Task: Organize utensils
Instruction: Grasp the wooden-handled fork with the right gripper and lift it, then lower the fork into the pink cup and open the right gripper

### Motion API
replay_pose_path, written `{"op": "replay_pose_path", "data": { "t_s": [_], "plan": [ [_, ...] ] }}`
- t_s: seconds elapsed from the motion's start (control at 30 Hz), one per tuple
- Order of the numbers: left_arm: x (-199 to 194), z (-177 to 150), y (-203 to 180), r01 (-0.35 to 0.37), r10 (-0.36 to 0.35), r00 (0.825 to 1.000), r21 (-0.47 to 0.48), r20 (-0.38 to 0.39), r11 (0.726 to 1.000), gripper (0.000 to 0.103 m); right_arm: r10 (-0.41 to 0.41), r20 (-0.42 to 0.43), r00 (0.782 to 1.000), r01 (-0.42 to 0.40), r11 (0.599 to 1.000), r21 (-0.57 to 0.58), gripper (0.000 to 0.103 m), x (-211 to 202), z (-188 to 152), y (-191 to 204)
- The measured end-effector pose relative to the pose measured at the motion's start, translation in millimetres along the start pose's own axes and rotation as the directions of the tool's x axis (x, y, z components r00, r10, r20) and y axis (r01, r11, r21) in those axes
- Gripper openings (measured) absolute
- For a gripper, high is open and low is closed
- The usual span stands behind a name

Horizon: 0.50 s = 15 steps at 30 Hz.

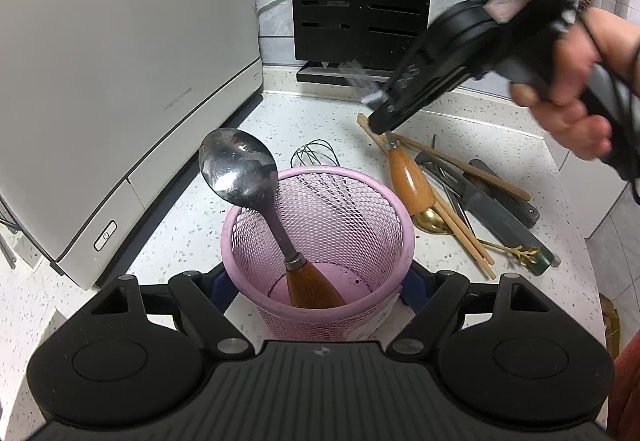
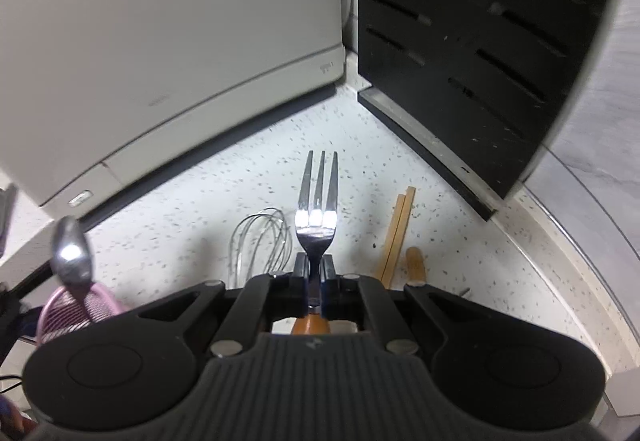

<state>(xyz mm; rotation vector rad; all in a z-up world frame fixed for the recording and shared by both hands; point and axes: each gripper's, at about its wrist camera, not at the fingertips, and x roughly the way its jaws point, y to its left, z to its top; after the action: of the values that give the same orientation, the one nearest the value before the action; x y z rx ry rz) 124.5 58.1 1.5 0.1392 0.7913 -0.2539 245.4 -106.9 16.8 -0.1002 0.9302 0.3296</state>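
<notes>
Where the speckled counter ends, a white appliance stands.

My fork, steel tines and wooden handle, sits pinched at its neck, tines forward. My spoon stands bowl-up in the pink mesh cup. Whisk, chopsticks lie beside.

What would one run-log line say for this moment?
left gripper: shut on pink basket | right gripper: shut on fork | spoon: standing in basket | whisk, chopsticks: on counter
</notes>
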Motion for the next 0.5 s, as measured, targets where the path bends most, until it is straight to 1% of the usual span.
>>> {"op": "replay_pose_path", "data": {
  "t_s": [0.13,0.23,0.37,0.5],
  "plan": [
    [1,0,0,0.0,0.0,1.0,0.0,0.001,1.0,0.092,0.016,0.077,0.997,-0.018,1.0,0.015,0.0,-20,-15,4],
    [0,-1,0,0.006,-0.006,1.0,0.008,0.006,1.0,0.092,0.031,0.142,0.989,-0.036,0.999,0.029,0.0,-36,-28,6],
    [0,-4,1,0.017,-0.017,1.0,0.018,0.016,1.0,0.092,0.065,0.233,0.97,-0.077,0.996,0.042,0.0,-59,-39,8],
    [-1,-6,2,0.025,-0.026,0.999,0.028,0.021,0.999,0.092,0.116,0.293,0.949,-0.128,0.992,0.021,0.0,-79,-45,15]
  ]
}}
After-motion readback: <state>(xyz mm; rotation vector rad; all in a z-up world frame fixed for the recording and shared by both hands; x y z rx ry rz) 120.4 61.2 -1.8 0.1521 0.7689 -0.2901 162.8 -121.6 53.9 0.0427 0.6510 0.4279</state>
